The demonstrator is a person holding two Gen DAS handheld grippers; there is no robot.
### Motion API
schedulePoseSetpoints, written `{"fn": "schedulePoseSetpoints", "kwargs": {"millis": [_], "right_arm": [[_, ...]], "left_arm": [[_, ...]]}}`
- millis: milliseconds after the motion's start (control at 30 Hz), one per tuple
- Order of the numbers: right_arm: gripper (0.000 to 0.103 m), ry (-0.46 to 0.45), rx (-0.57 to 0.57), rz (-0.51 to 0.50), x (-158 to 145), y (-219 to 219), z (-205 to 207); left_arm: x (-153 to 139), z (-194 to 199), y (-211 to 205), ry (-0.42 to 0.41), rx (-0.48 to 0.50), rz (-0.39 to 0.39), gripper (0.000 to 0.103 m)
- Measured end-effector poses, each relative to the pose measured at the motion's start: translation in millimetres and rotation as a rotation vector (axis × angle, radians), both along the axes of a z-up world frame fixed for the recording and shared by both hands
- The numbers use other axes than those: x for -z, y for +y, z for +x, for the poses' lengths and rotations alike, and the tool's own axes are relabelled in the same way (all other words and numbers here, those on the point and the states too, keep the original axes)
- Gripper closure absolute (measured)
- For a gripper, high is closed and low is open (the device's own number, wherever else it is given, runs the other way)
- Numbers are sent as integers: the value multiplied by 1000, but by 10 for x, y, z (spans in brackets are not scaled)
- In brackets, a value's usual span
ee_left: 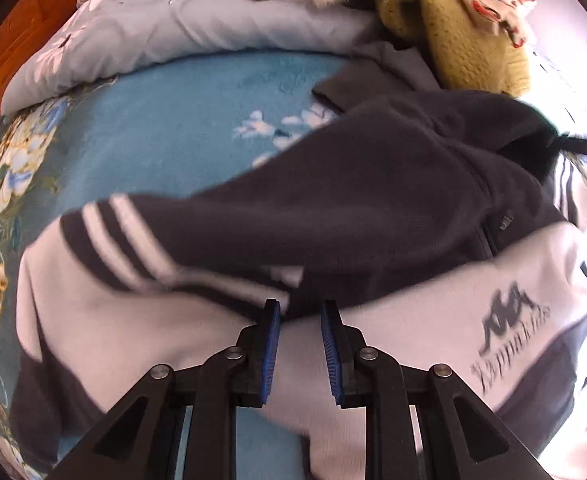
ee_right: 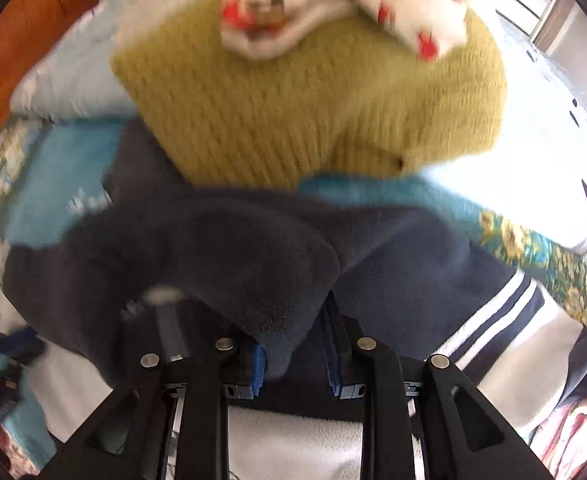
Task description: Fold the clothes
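Left gripper [ee_left: 300,312]: jaws apart, empty, over navy-and-white fleece jacket [ee_left: 373,184]; striped sleeve [ee_left: 105,236] running 10 to 3 o'clock. Right gripper [ee_right: 293,344]: nearer, pinching navy fold [ee_right: 253,272] at 12 o'clock.

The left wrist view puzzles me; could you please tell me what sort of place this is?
Most likely a bedroom: clothes lie on a bed with a blue floral blanket, a grey flowered quilt bunched behind it, and a wooden floor beyond.
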State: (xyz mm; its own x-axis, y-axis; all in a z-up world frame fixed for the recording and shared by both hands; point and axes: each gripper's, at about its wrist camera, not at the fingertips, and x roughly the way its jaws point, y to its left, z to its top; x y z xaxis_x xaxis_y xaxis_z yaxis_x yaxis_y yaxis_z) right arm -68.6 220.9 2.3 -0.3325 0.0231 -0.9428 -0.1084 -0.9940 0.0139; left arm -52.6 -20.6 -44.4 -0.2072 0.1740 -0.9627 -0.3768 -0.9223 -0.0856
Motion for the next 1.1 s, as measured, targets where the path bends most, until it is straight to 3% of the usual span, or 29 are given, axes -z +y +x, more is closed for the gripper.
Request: {"fn": "schedulePoseSetpoints", "kwargs": {"millis": [133,233,333,500,567,633,667,733,833,933,1100], "right_arm": [[78,154,103,-48,-402,227,-190],[78,140,236,-146,-351,463,-353],[78,110,336,-198,-138,544,-473],[77,88,404,-249,-3,546,-512],[77,148,378,-274,-169,502,-372],[74,234,355,-194,-372,369,-61],[66,292,338,-159,-439,259,147],[59,369,299,-127,-440,18,484],[59,368,324,-119,-358,-186,618],[59,360,322,-151,-280,-315,722],[59,134,109,-267,170,-669,509]], "left_arm": [[-76,-354,-213,34,-173,58,79],[-97,-568,-471,41,-318,78,79],[-57,-674,-711,18,-394,52,79],[-157,-355,-1211,64,-460,95,79],[-231,-111,-1448,91,-483,128,79],[-287,120,-1666,115,-507,159,77],[-261,200,-1729,117,-521,166,72],[-185,352,-1868,109,-555,153,72],[-122,507,-2029,108,-585,147,72],[-32,661,-2244,96,-662,192,72],[80,914,-2541,82,-776,237,72]]}}
